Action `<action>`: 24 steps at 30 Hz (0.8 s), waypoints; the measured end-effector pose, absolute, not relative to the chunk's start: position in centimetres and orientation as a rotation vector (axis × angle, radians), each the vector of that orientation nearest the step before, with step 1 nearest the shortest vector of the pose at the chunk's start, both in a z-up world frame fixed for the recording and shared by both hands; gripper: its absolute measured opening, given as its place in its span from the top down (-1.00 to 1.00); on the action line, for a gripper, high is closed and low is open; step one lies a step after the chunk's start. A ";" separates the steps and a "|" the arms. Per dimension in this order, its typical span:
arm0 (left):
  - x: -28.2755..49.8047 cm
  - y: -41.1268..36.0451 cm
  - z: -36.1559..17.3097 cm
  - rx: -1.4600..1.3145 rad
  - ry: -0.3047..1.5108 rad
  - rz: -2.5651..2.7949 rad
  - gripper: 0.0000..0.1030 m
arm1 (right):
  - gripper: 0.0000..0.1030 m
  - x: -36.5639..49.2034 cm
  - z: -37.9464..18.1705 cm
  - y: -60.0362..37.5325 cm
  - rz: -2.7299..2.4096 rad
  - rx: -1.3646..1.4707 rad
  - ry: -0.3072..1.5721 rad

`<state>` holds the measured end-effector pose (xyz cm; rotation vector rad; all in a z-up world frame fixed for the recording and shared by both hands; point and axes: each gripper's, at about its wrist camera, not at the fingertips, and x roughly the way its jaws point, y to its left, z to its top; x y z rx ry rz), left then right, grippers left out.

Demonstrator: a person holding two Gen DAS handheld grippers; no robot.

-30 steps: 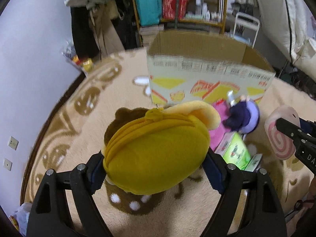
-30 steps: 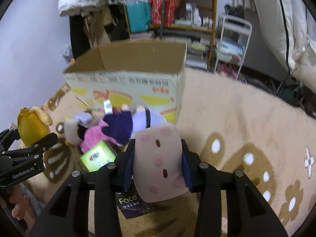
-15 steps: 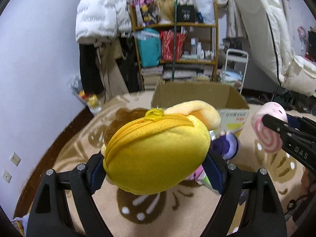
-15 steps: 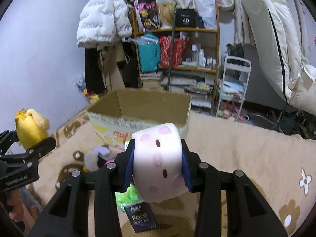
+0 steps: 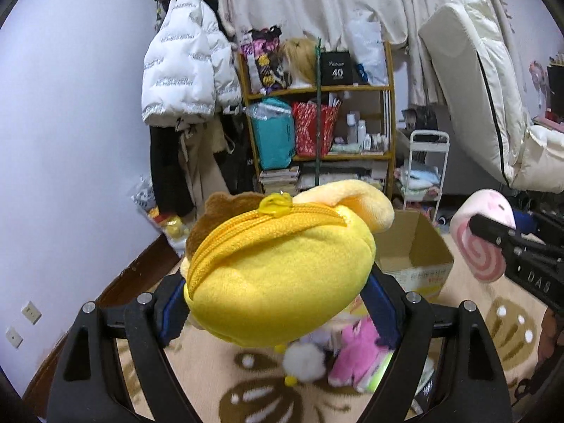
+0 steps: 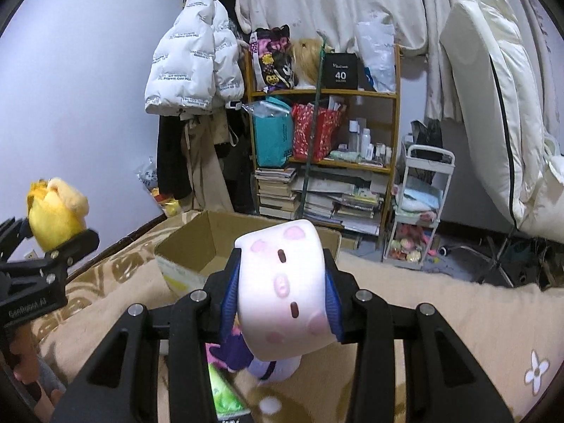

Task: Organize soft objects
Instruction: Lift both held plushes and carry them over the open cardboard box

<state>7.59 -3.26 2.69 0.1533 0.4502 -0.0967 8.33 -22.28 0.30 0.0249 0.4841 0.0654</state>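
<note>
"40" on black box (image 6: 340, 71) on shelf; "GenRobot.AI" on left gripper (image 6: 49, 246); "DAS" on right gripper (image 5: 493, 236).

Lived-in home bedroom, white puffer jacket (image 6: 192, 70) hung on the wall, cluttered wooden shelf (image 6: 324, 130) of books, bags and bottles, upended mattress (image 6: 493, 112), drawn curtains (image 5: 317, 3), patterned beige rug (image 6: 440, 310)

Far ahead I see a wooden shelf (image 6: 322, 130), a white puffer jacket (image 6: 192, 70) hanging left, a white cart (image 6: 421, 208) right.
</note>
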 end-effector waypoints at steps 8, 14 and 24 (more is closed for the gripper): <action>11.4 -4.9 3.8 0.172 0.412 -0.125 -0.62 | 0.15 10.5 1.1 -21.8 0.097 -0.001 0.455; 14.0 -6.1 2.9 0.192 0.420 -0.142 -0.62 | 0.14 12.7 0.6 -21.8 0.107 -0.014 0.446; 17.5 -7.0 -0.6 0.197 0.475 -0.158 -0.64 | 0.13 15.8 -1.3 -22.8 0.118 0.041 0.470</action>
